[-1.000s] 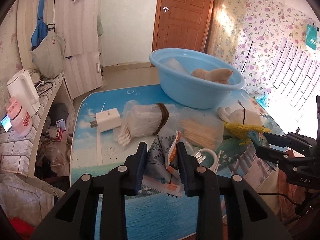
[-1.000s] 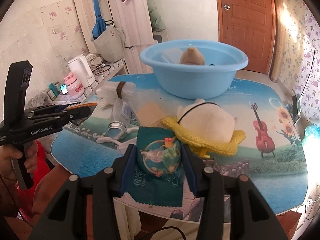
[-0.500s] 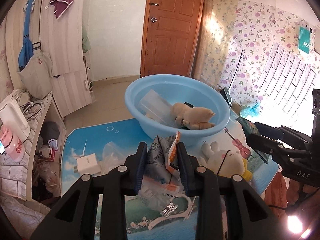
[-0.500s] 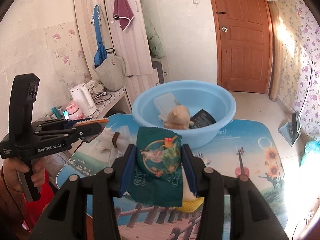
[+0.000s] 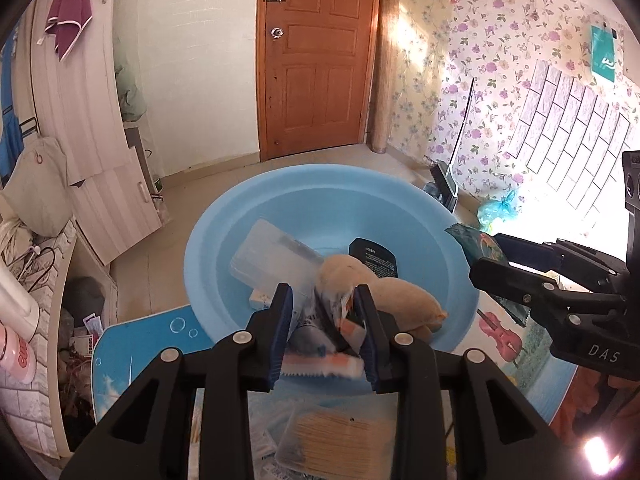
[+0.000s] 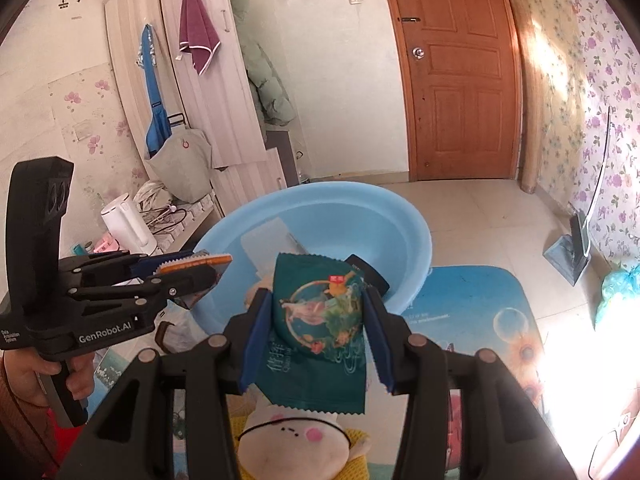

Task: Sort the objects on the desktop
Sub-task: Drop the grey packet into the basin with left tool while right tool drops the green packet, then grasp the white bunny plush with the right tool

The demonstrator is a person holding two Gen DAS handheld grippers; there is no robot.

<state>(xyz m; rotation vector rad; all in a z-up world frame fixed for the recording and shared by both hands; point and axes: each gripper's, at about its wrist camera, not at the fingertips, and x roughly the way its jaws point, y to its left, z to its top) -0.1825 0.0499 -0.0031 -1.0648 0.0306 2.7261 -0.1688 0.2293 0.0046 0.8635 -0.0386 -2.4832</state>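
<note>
My left gripper (image 5: 323, 300) is shut on a grey and orange snack packet (image 5: 326, 334) and holds it above the near rim of the blue basin (image 5: 280, 184). My right gripper (image 6: 318, 300) is shut on a green snack packet (image 6: 320, 332), also raised in front of the blue basin (image 6: 400, 208). The basin holds a clear plastic box (image 5: 272, 258), a black packet (image 5: 372, 258) and a tan plush toy (image 5: 384, 300). The right gripper shows in the left wrist view (image 5: 476, 258), the left gripper in the right wrist view (image 6: 216, 266).
A box of toothpicks (image 5: 340, 436) lies on the blue picture table (image 5: 120, 360) below my left gripper. A white plush with a yellow knit piece (image 6: 296, 448) lies under my right gripper. A kettle (image 6: 128, 224) stands on the left shelf.
Both grippers have risen and moved forward with their packets, from low over the table to above the basin's near side.
</note>
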